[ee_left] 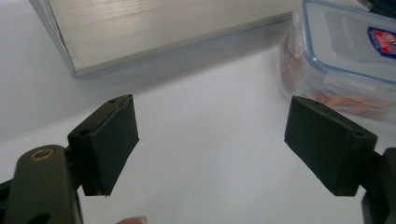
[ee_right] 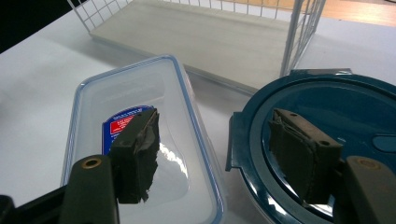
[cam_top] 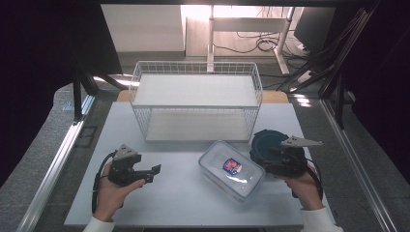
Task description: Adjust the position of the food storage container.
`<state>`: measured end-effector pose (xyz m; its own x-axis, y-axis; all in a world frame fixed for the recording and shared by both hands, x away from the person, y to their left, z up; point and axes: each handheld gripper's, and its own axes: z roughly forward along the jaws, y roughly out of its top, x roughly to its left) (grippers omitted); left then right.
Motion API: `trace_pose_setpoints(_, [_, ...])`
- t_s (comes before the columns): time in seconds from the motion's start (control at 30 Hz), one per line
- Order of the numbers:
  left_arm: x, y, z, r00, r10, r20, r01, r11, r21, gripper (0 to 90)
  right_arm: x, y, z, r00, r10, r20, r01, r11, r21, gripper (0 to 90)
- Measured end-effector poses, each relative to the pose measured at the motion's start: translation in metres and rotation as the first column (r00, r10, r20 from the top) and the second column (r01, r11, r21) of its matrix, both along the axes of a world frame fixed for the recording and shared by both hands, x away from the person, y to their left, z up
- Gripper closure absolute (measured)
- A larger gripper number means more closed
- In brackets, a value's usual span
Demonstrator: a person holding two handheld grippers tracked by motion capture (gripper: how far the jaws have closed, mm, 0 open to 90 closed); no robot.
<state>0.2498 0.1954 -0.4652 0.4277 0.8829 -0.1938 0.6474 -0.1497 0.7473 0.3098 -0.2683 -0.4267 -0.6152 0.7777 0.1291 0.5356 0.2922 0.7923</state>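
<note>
A clear rectangular box with a blue-rimmed snap lid and a red-and-blue label lies on the white table, right of centre. A round dark blue lidded container sits just to its right. My right gripper hovers over the gap between the two. In the right gripper view its jaws stand apart, one above the clear box and one above the blue lid, pressing on nothing. My left gripper is at the front left, pointing right. It is open over bare table, with the clear box farther off.
A white wire rack with two pale shelf boards stands at the back centre of the table. Its lower board lies close behind both containers. Bare tabletop stretches between my two hands.
</note>
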Motion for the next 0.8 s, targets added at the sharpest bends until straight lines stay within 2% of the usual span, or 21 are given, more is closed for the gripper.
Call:
trace_pose_setpoints(0.1, [-0.001,0.0,-0.002,0.9999,0.009,-0.008,-0.009,0.9999,0.01,17.2,0.001,0.003,-0.001,0.9999,0.012,0.001,-0.012,0.9999,-0.004,36.3])
trace_pose_setpoints(0.2, [-0.006,0.001,0.002,0.9999,0.013,0.003,-0.013,0.9998,0.016,17.3,0.001,0.007,0.001,0.9992,0.039,-0.004,-0.039,0.9991,-0.019,40.7])
trace_pose_setpoints(0.43, [-0.005,0.005,0.001,0.9999,0.015,-0.003,-0.015,0.9999,-0.007,17.3,0.009,0.016,0.01,0.9995,0.017,-0.028,-0.018,0.9992,-0.034,46.4])
trace_pose_setpoints(0.57, [-0.005,0.007,0.001,0.9999,0.013,-0.002,-0.013,0.9999,-0.011,17.3,0.026,0.03,0.017,0.9975,0.025,-0.066,-0.033,0.9929,-0.114,52.0])
trace_pose_setpoints(0.67, [-0.006,0.006,0.001,1.0,0.004,-0.006,-0.004,1.0,-0.009,17.3,0.037,0.038,0.02,0.9957,0.035,-0.086,-0.047,0.9883,-0.145,58.0])
trace_pose_setpoints(0.73, [-0.006,0.005,0.0,1.0,0.002,-0.007,-0.002,0.9999,-0.012,17.3,0.044,0.045,0.02,0.9935,0.049,-0.103,-0.066,0.9829,-0.172,61.9])
trace_pose_setpoints(0.8, [-0.006,0.004,0.001,1.0,-0.002,-0.005,0.002,0.9999,-0.01,17.3,0.053,0.053,0.019,0.9891,0.076,-0.126,-0.102,0.9727,-0.208,65.0])
